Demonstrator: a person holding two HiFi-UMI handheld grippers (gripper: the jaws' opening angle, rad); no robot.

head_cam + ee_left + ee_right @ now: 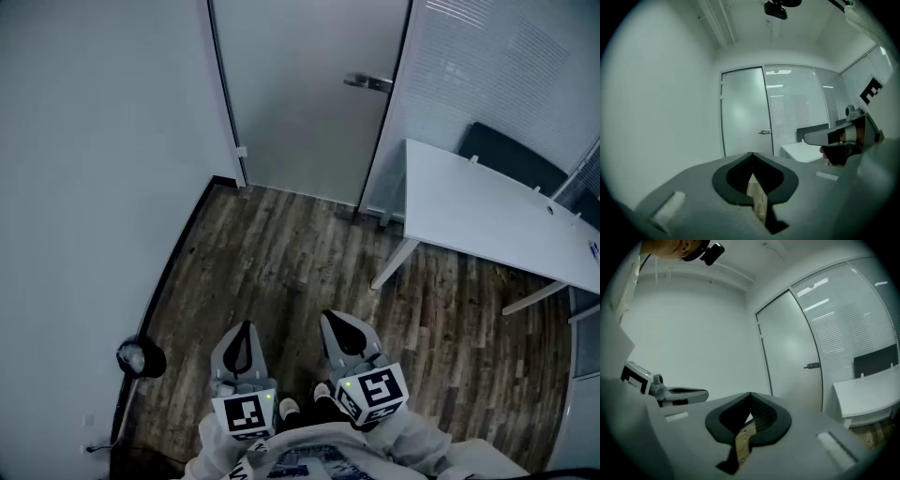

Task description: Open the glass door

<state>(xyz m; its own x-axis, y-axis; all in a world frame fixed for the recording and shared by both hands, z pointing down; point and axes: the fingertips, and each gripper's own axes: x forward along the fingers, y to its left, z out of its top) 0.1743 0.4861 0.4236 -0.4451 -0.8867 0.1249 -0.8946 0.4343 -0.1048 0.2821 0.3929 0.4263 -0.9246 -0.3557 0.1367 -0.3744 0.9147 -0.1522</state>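
Starting on the left, the left gripper (246,330) has its fingers pressed together with nothing between them. Just beside it, the right gripper (330,321) has its fingers pressed together too, and it is also empty. Both point toward the glass door (300,103), which stands shut, well apart from them across the wooden floor (281,262). The door handle (367,82) lies level near the door's right edge, so I think the right gripper is the nearer one to reach it.

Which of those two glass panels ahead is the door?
The left panel, beside the plain white wall: it carries a metal lever handle. The right panel shows horizontal blind slats and no handle.
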